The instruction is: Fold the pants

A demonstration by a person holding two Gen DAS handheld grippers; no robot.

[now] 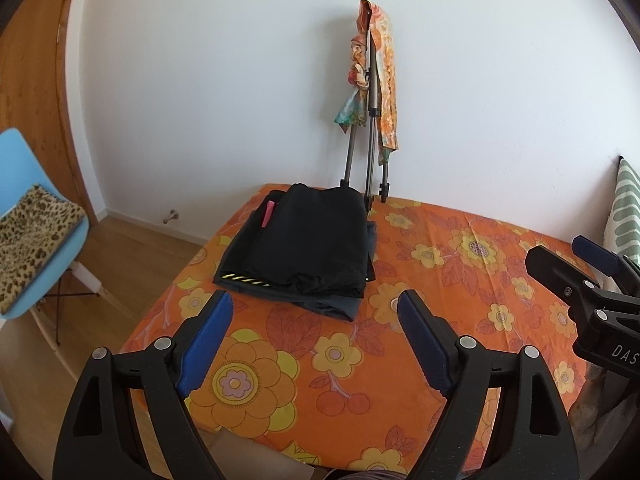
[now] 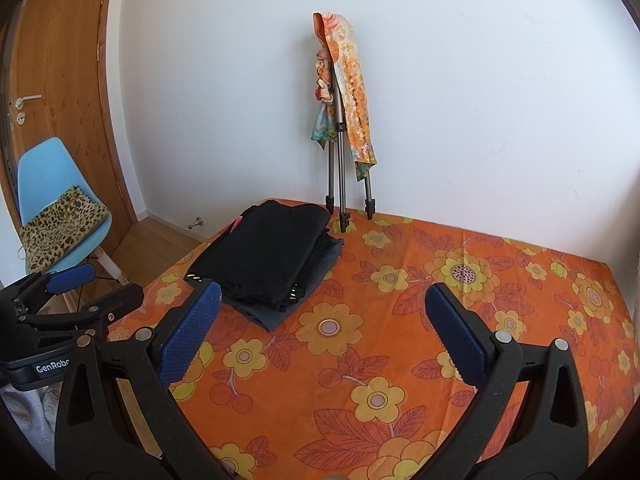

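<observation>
The black pants (image 1: 308,240) lie folded into a compact rectangle on top of a small pile of other dark folded clothes (image 1: 344,306), at the far left part of the bench (image 1: 440,320), which is covered by an orange flowered cloth. Judging by the neat, squared shape, the folding looks finished or very nearly so; all that seems left, if anything, is a last tidy of the edges, and nothing unfolded is seen on the bench. The left tool (image 1: 314,308) hangs over the near bench just short of the pile, its blue pads wide apart with nothing between them. The right tool (image 2: 322,300) is likewise spread and empty, over bare cloth to the right of the pile. The left wrist view looks almost straight down the length of the pile and shows a pink strip (image 1: 267,213) tucked along its far left side and a yellow-and-black striped trim (image 1: 248,279) at its near left corner; it also catches a green-striped cushion (image 1: 624,208) at the far right edge. The right wrist view sees the pile from its right side, laying bare the stacked layers and the grey garment (image 2: 280,312) at the bottom, and shows more of the wooden door (image 2: 60,80) and its handle behind the blue chair (image 2: 44,168).
</observation>
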